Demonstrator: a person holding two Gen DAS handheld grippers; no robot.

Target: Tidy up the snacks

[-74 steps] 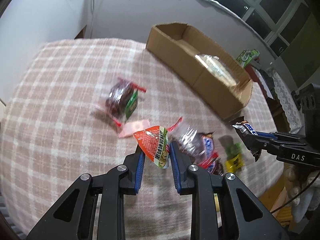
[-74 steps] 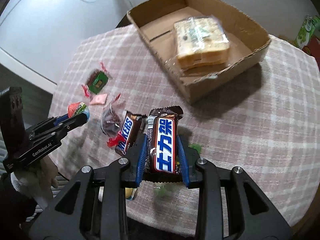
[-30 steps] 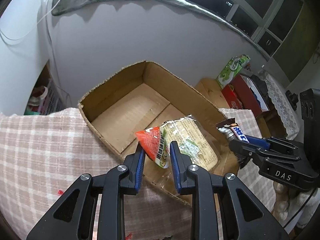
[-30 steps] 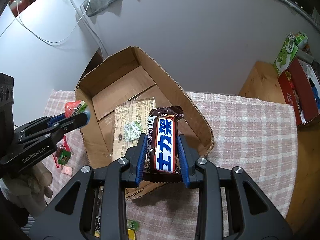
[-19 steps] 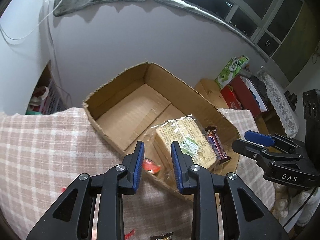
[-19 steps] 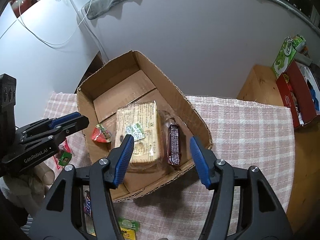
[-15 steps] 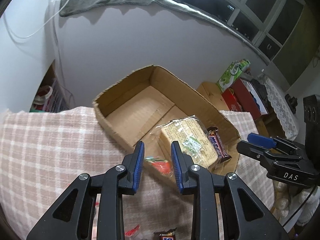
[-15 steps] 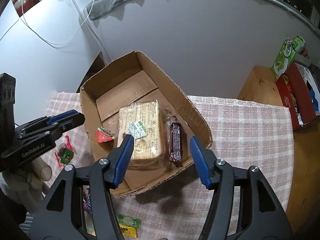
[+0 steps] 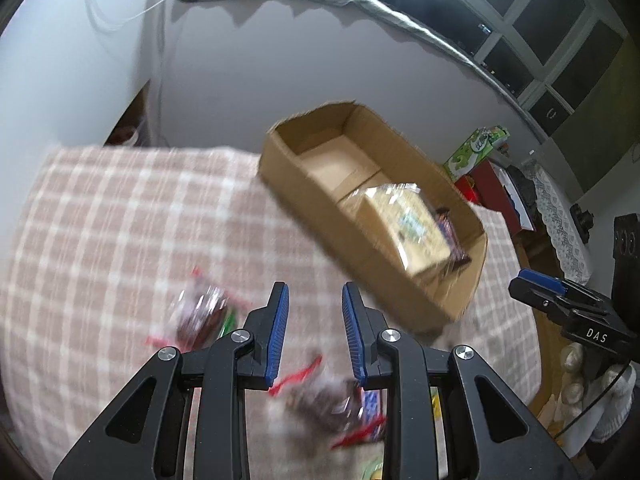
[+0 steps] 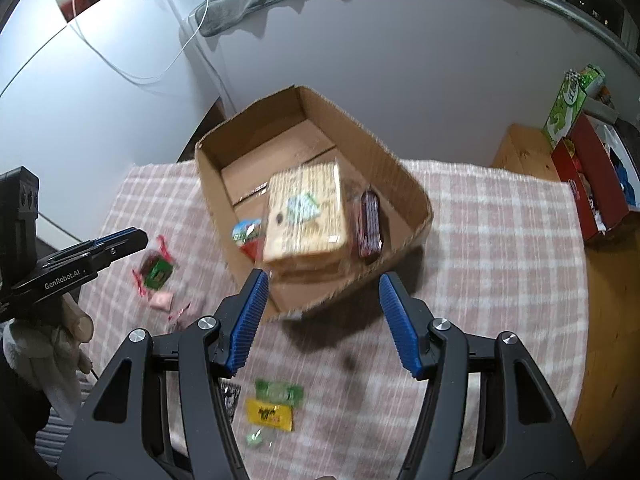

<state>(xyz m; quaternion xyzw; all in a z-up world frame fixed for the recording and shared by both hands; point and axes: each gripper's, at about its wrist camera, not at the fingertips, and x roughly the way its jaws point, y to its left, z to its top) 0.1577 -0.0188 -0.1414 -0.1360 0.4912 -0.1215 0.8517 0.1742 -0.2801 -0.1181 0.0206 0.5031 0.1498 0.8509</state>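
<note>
The cardboard box [image 9: 400,292] [image 10: 212,184] sits at the far side of the checked tablecloth. Inside lie a cracker pack [image 10: 308,212] [image 9: 408,220], a brown chocolate bar [image 10: 370,220] [image 9: 450,236] and a red packet [image 10: 248,236]. My left gripper [image 9: 316,332] [image 10: 132,240] hangs over loose sweets, its jaws a narrow gap apart with nothing between them. A dark candy with red twists [image 9: 200,316] [image 10: 156,272] lies left of it. My right gripper [image 10: 324,320] [image 9: 532,280] is wide open and empty just before the box's near corner.
More wrapped sweets [image 9: 340,404], a pink packet [image 10: 162,301], and green [image 10: 280,392] and yellow [image 10: 268,414] packets lie near the table's front. A green carton [image 10: 572,104] and a red box [image 10: 592,184] stand on a wooden side table to the right. A wall rises behind the box.
The left gripper dropped the red packet and the right gripper released the chocolate bar into the box. Both then drew back from the box toward the loose sweets.
</note>
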